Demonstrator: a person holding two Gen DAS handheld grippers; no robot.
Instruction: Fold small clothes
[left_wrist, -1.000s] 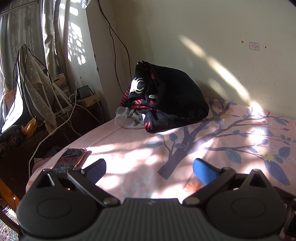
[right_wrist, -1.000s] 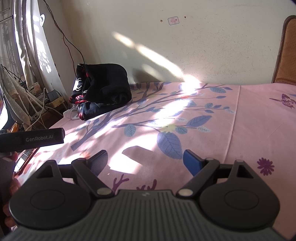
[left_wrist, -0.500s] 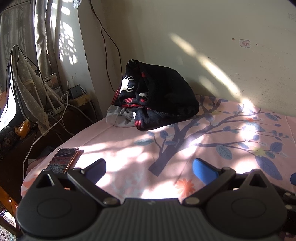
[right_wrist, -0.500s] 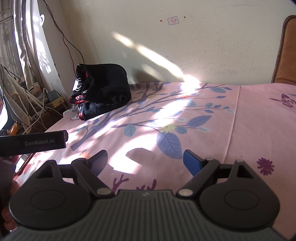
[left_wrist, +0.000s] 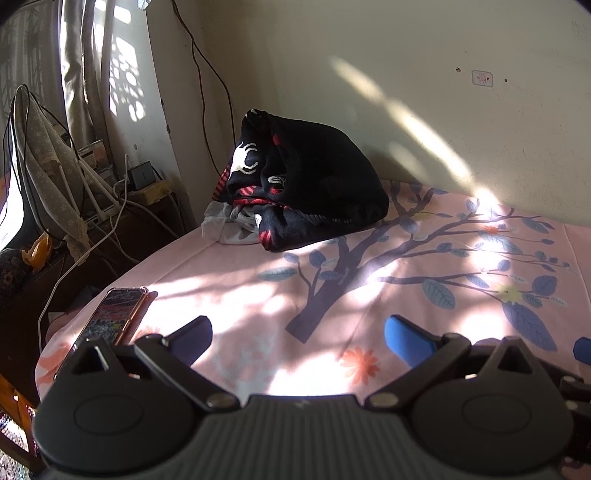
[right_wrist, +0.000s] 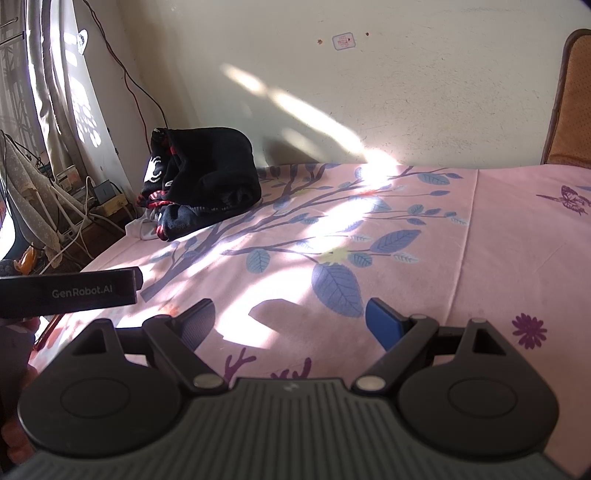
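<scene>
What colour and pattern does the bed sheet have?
The bed sheet is pink, printed with a dark branching tree, blue leaves and small flowers. The right wrist view shows it best.

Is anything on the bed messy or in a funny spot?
Yes. The dark clothes sit in a crumpled heap by the wall, not folded, with a pale garment squashed underneath. A phone lies right at the bed's edge, where it could slip off.

Matt cotton-like sheet w/ smooth print, soft fleecy black clothes, matt plastic fingers, glossy phone, rough plaster wall.
</scene>
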